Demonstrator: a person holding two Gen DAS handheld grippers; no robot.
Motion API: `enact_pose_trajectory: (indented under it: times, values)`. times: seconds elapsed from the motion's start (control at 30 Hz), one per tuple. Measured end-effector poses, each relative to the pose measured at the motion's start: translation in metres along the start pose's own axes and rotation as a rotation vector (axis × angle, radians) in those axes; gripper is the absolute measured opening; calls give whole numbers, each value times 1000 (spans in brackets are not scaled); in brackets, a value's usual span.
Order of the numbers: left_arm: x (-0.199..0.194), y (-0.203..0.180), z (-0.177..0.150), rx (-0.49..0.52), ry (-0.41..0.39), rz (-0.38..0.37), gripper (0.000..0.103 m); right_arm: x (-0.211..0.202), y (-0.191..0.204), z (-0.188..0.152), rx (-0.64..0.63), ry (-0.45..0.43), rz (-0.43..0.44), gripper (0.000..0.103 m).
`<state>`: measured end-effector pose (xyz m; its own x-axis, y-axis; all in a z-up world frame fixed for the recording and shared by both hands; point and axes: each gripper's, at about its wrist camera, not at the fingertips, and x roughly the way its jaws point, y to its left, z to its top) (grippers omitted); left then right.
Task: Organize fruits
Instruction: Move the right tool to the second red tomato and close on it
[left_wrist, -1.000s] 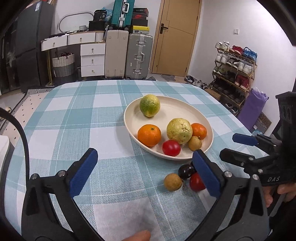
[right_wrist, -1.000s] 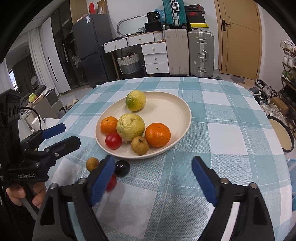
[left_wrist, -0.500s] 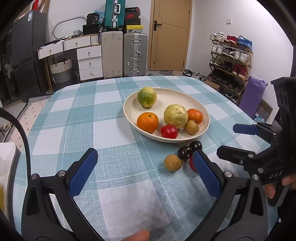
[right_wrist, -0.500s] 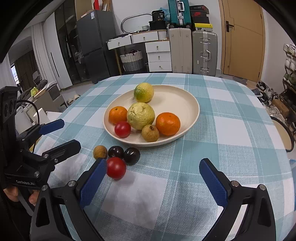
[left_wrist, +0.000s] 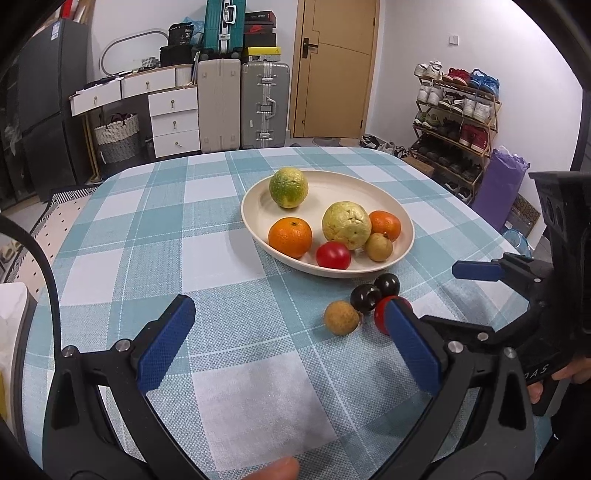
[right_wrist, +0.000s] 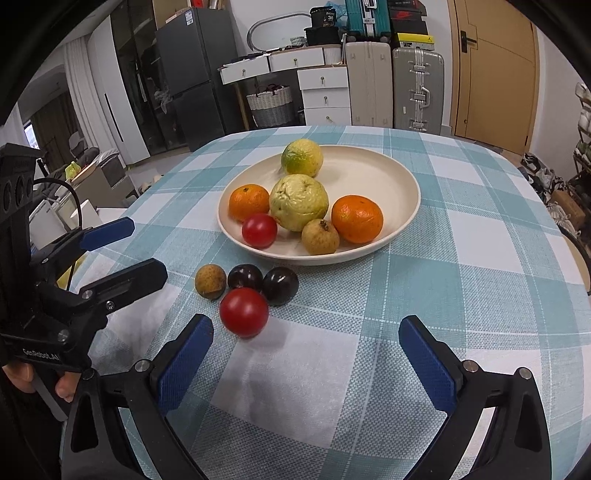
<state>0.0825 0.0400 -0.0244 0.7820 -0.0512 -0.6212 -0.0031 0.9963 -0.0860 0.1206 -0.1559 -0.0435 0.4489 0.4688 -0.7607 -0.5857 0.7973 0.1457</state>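
Note:
A cream plate (left_wrist: 334, 186) (right_wrist: 388, 173) holds a green-yellow citrus (left_wrist: 288, 187), a pale guava (left_wrist: 346, 225), two oranges, a tomato (left_wrist: 333, 255) and a small brown fruit (left_wrist: 378, 246). On the cloth in front of it lie a brown longan (right_wrist: 210, 281), two dark plums (right_wrist: 245, 277) (right_wrist: 280, 285) and a red tomato (right_wrist: 243, 312). My right gripper (right_wrist: 306, 328) is open and empty, its left finger just short of that tomato. My left gripper (left_wrist: 288, 312) is open and empty too. Its right finger hides part of the red tomato (left_wrist: 382, 314).
A teal checked cloth (left_wrist: 155, 236) covers the round table. The left gripper (right_wrist: 144, 247) shows at the right wrist view's left edge, held by a hand. Beyond the table stand suitcases (left_wrist: 264, 105), white drawers (left_wrist: 173, 122), a shoe rack (left_wrist: 454, 122) and a door.
My right gripper's jaws have widened and it has drawn back from the plate. The red tomato and a second plum have come out from behind its left finger.

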Motion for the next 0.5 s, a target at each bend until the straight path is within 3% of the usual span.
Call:
enact_pose_trajectory:
  times: [0.5]
  values:
    - [2, 18, 3, -63, 3, 33, 102, 9, 26, 3, -77, 22, 36, 98]
